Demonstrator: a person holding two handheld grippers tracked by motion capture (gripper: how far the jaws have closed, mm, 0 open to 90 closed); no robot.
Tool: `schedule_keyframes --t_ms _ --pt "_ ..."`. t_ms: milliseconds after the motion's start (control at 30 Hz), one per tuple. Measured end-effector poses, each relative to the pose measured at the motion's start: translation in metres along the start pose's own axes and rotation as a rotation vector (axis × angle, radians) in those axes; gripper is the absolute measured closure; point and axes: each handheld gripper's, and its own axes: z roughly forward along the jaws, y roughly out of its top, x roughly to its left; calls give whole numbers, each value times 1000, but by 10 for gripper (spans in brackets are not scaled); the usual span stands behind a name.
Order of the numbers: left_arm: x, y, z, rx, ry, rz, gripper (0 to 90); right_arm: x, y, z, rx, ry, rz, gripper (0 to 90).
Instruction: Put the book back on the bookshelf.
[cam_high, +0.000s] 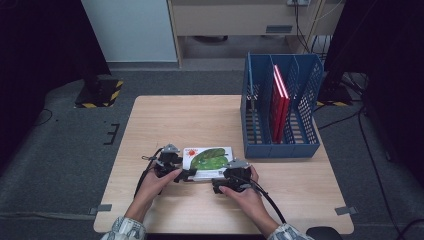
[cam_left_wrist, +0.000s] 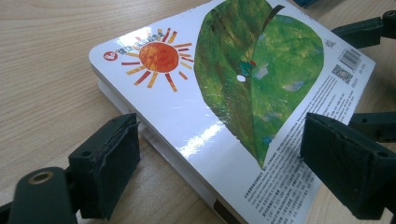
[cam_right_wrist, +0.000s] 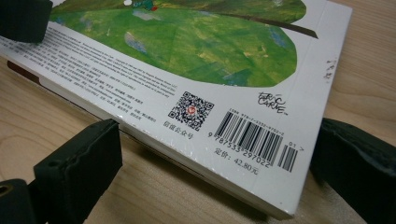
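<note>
Pale wood-grain table (cam_high: 200, 120) under glossy, round-cornered board book (cam_high: 207, 159)

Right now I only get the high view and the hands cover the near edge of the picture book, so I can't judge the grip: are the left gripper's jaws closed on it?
Observer: No. In the left gripper view the left gripper stands open, one jaw on either side of the picture book, pads off it.
Operator: And the right gripper?
Observer: The right gripper straddles the barcode corner; its pads look just clear of the edges.
Operator: Is the book lifted?
Observer: Its sun-side corner lies on the table.
</note>
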Motion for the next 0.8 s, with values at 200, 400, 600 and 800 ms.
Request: schedule_keyframes --t_ms 200,400,600,800 --pt "4 -3 1 9 -12 -10 115 0 0 0 -2 0 4 25" --pt "7 -5 3 -1 -40 -40 115 0 0 0 -1 0 6 26" --pt "8 -5 3 -8 -37 -55 136 0 0 0 -3 1 5 27" --pt "9 -1 -3 -43 -26 -64 197 0 1 1 -2 -4 3 34"
